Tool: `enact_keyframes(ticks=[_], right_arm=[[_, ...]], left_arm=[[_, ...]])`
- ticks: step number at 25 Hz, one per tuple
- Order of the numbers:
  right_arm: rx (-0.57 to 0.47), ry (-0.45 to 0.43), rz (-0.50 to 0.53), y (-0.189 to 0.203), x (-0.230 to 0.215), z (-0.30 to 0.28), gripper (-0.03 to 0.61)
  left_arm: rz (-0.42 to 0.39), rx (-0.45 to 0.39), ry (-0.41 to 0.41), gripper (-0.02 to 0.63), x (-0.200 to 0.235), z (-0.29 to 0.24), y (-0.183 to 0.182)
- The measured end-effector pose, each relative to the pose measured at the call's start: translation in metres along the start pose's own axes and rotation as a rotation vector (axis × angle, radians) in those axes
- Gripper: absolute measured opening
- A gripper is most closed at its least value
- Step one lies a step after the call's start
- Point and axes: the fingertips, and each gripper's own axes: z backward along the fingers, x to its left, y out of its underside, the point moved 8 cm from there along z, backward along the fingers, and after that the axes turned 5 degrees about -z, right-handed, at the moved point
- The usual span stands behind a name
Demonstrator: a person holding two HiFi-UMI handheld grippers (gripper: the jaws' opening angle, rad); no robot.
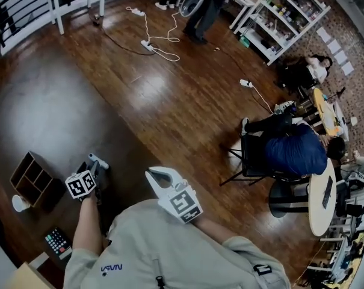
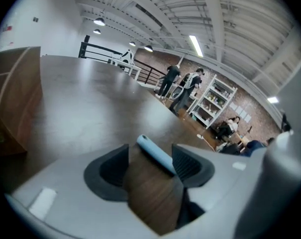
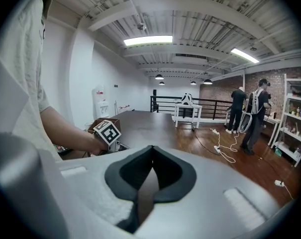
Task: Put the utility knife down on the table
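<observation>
The utility knife, with a light blue handle, lies between the jaws of my left gripper and leans against the right pad. The left pad stands well apart from it, so the jaws are open. Dark wooden table top shows just below and beyond the knife. In the head view the left gripper points down at the table near its front left. My right gripper hovers beside it, in front of my chest. In the right gripper view its jaws are shut with nothing between them.
A wooden compartment box stands left of the left gripper, with a white cup and a calculator near it. A seated person and a round table are at right. Cables lie on the floor.
</observation>
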Motion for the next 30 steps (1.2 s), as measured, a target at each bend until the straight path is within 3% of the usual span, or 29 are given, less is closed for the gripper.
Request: enact_keyframes(ticks=[6, 11, 14, 18, 23, 27, 30], right_arm=[[-0.019, -0.089, -0.004, 0.005, 0.000, -0.004, 0.000], [-0.031, -0.192, 0.004, 0.013, -0.001, -0.005, 0.000], [-0.040, -0.237, 0.001, 0.021, -0.006, 0.000, 0.000], [-0.055, -0.288, 0.000, 0.030, -0.018, 0.012, 0.000], [-0.049, -0.355, -0.038, 0.050, -0.033, 0.038, 0.000], [-0.018, -0.415, -0.055, 0.080, -0.039, 0.058, 0.000], [0.000, -0.463, -0.023, 0.088, -0.043, 0.069, 0.000]], left_arm=[[0.043, -0.142, -0.067, 0.240, -0.002, 0.044, 0.004], [0.119, -0.353, 0.019, 0.003, -0.039, 0.095, 0.029], [0.130, -0.432, 0.103, 0.002, -0.080, 0.118, 0.048], [0.015, -0.409, 0.167, 0.002, -0.145, 0.125, 0.072], [-0.109, -0.405, 0.159, 0.002, -0.208, 0.132, 0.088], [-0.127, -0.457, 0.120, 0.002, -0.250, 0.149, 0.099], [-0.149, -0.451, 0.096, 0.002, -0.277, 0.164, 0.109]])
